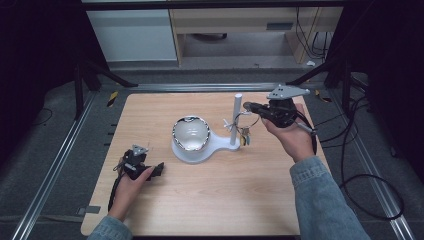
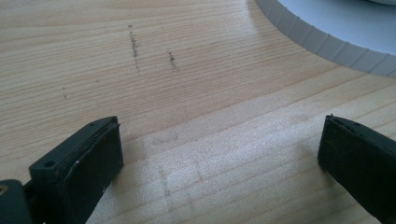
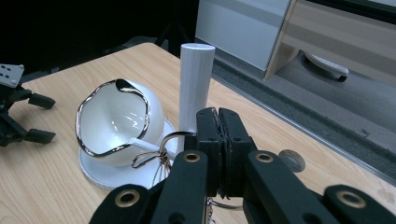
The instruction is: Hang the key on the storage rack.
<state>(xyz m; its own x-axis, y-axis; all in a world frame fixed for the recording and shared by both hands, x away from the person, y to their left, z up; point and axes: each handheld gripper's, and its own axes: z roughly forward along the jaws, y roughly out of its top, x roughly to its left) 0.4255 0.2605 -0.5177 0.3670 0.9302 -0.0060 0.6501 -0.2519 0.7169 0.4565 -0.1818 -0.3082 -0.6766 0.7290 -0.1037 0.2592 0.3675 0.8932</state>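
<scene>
Keys on a thin silver wire ring [image 1: 243, 131] were hung at the white cylindrical post [image 1: 235, 119] of a white plastic stand [image 1: 200, 149], just right of the counter's centre in the high view. The ring [image 3: 161, 156] was seen looped beside a short white peg [image 3: 144, 144] that stuck out from the post [image 3: 195, 91] in the right gripper view. The right claw [image 1: 248, 106] was held at about three o'clock from the post, its tips beside the post's upper part; its jaws were pressed together, and a strand of the ring ran by them, though whether it was pinched could not be told. A glossy white bowl with a wavy silver rim [image 1: 191, 132] was set tilted on the stand's round base, at nine o'clock from the post. The left claw [image 1: 159, 169] was rested low on the light wooden counter [image 1: 210, 200] at about seven o'clock from the bowl, well apart from the keys. Its jaws were spread wide over bare wood with nothing between them, and the stand's ribbed base edge [image 2: 327, 44] was seen beyond them at one o'clock in the left gripper view.
</scene>
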